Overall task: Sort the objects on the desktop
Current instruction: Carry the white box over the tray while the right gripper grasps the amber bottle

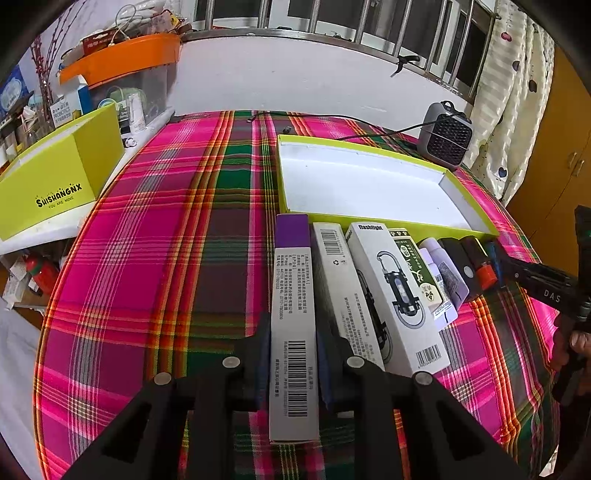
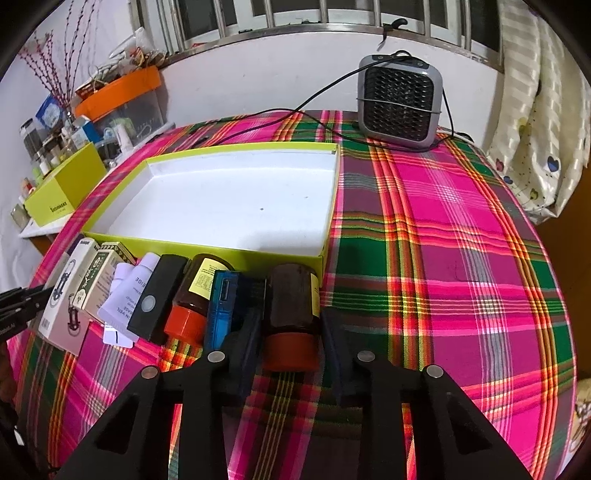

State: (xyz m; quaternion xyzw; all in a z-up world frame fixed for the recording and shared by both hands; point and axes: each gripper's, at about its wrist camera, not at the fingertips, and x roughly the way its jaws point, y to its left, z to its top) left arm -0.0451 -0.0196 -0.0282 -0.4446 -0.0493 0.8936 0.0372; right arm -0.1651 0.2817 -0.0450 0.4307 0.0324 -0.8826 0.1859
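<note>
A lived-in home room: a table under a bright plaid tablecloth, a barred window with patterned curtains, a small desktop heater, and a side shelf crowded with boxes and jars.

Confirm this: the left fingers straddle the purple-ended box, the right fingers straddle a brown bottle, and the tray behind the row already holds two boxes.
Not quite. The right wrist view shows the tray holds nothing; the purple-ended box and brown bottle parts are right.
</note>
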